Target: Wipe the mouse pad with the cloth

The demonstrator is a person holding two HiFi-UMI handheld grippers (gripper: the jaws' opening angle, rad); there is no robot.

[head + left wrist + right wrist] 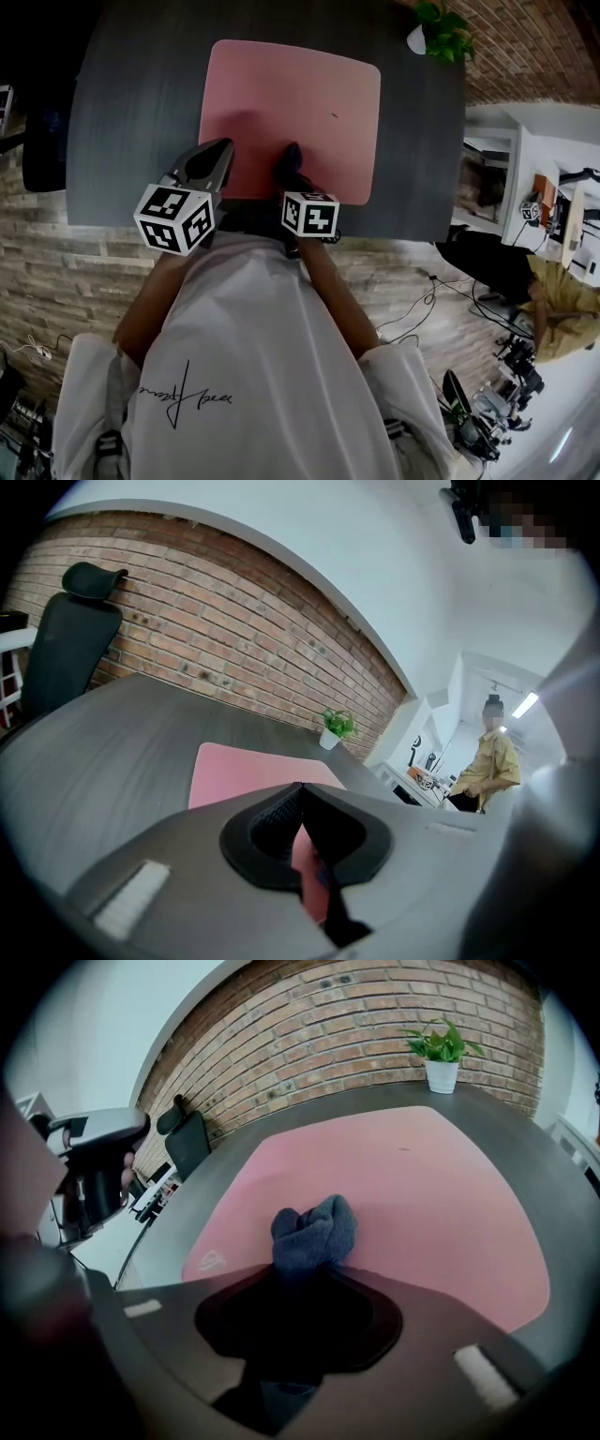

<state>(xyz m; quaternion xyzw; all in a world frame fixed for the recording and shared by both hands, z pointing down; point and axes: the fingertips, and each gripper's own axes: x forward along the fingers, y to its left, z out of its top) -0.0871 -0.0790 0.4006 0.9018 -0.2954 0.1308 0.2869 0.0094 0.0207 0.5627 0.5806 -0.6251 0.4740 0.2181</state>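
White shirt (253, 375) of the person fills the bottom of the head view, both forearms reaching to 12 o'clock. Left gripper (223, 150) sits over the 7 o'clock corner of the pink mouse pad (300, 103), its marker cube (175, 217) nearer the body. In its own view the left gripper (300, 789) has jaws together at the tips with nothing held; pink of the mouse pad (244, 771) shows beyond them. Right gripper (291, 161) is at the pad's 6 o'clock edge, with its marker cube (310, 215) just behind. In its own view the right gripper (309, 1274) has jaws clamped on the dark blue-grey cloth (314, 1232), which bunches out past the tips and appears to rest on the mouse pad (422, 1185) near its close edge. The cloth (292, 155) shows as a dark lump in the head view. The pad lies flat on the dark grey surface (131, 112). Potted plant (441, 33) stands at 1 o'clock of the pad, off it, against the brick wall (375, 1016). Black office chair (66, 639) is at 9 o'clock of the surface. A person in a yellow shirt (489, 761) stands well apart at 3 o'clock.
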